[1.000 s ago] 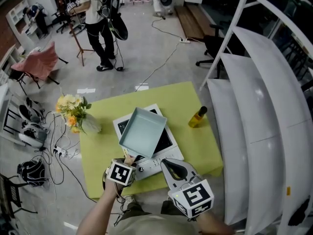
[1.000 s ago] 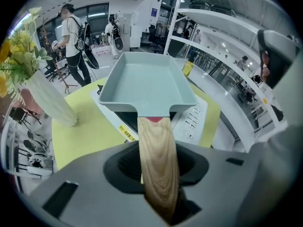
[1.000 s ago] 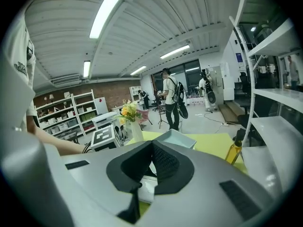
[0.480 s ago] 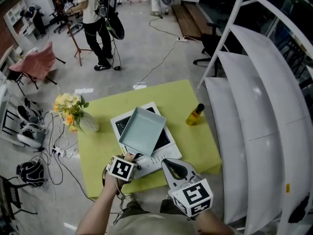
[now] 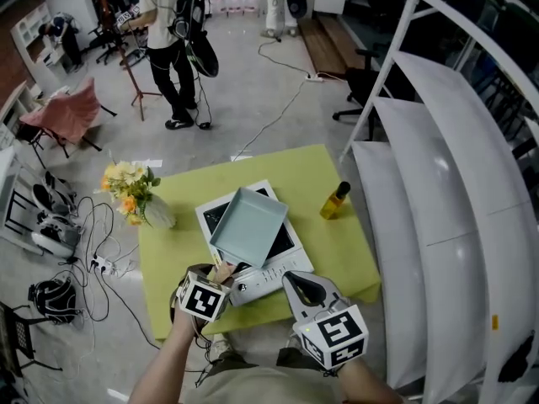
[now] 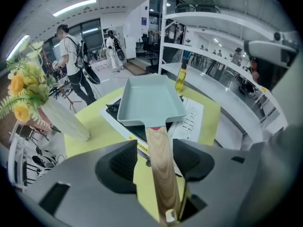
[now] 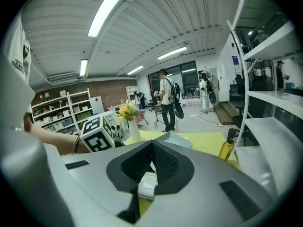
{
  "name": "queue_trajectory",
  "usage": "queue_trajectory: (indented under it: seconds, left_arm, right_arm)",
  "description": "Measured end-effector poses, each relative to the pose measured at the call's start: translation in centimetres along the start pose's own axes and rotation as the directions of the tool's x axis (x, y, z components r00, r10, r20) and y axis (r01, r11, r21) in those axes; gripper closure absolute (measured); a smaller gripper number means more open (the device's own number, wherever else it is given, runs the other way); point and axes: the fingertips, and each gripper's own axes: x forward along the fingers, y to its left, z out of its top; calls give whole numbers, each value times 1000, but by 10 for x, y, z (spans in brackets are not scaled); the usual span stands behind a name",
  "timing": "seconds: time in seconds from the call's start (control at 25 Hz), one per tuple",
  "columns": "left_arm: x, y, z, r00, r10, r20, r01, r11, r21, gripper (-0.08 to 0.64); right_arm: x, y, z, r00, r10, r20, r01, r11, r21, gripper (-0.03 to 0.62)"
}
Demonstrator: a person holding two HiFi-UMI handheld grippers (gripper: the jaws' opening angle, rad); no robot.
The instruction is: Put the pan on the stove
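Note:
The square pale-blue pan (image 5: pixel 248 225) rests on the white portable stove (image 5: pixel 265 280) in the middle of the yellow-green table (image 5: pixel 337 251). Its wooden handle (image 6: pixel 161 174) points back at me and runs between the jaws of my left gripper (image 5: pixel 221 272). Those jaws are opening, and a gap shows beside the handle. In the left gripper view the pan (image 6: pixel 149 100) sits level over the stove (image 6: pixel 189 122). My right gripper (image 5: pixel 301 283) hovers at the table's near edge, shut and empty, its jaw tips touching (image 7: pixel 152 145).
A yellow oil bottle (image 5: pixel 335 200) stands on the table right of the stove. A vase of yellow flowers (image 5: pixel 139 200) is at the table's left corner. White shelving (image 5: pixel 438 183) runs close along the right. A person (image 5: pixel 173 49) stands far behind on the floor.
The left gripper's jaws have spread apart around the pan handle. The pan stays flat on the stove. The right gripper has barely moved.

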Motion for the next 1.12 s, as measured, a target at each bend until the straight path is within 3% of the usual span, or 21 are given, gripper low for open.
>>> queue_trajectory:
  seconds: [0.16, 0.28, 0.52, 0.8, 1.12]
  left_arm:
    - [-45, 7, 12, 992, 28, 127, -28, 1000, -3, 321]
    - [-85, 10, 29, 964, 45, 262, -50, 999, 14, 332]
    - [-164, 14, 57, 868, 100, 486, -123, 992, 16, 415]
    - [-237, -4, 76, 770, 88, 632, -195, 976, 101, 467]
    - [-304, -12, 85, 615, 111, 781, -227, 973, 41, 552]
  right_arm:
    - [-4, 7, 14, 999, -12, 30, 12, 1000, -19, 586]
    - [-10, 11, 34, 997, -17, 74, 20, 999, -39, 586]
    - [-30, 25, 75, 986, -14, 168, 28, 996, -84, 586]
    - [-65, 64, 121, 956, 33, 292, 12, 989, -148, 586]
    - [-91, 99, 139, 930, 93, 356, -22, 980, -198, 586]
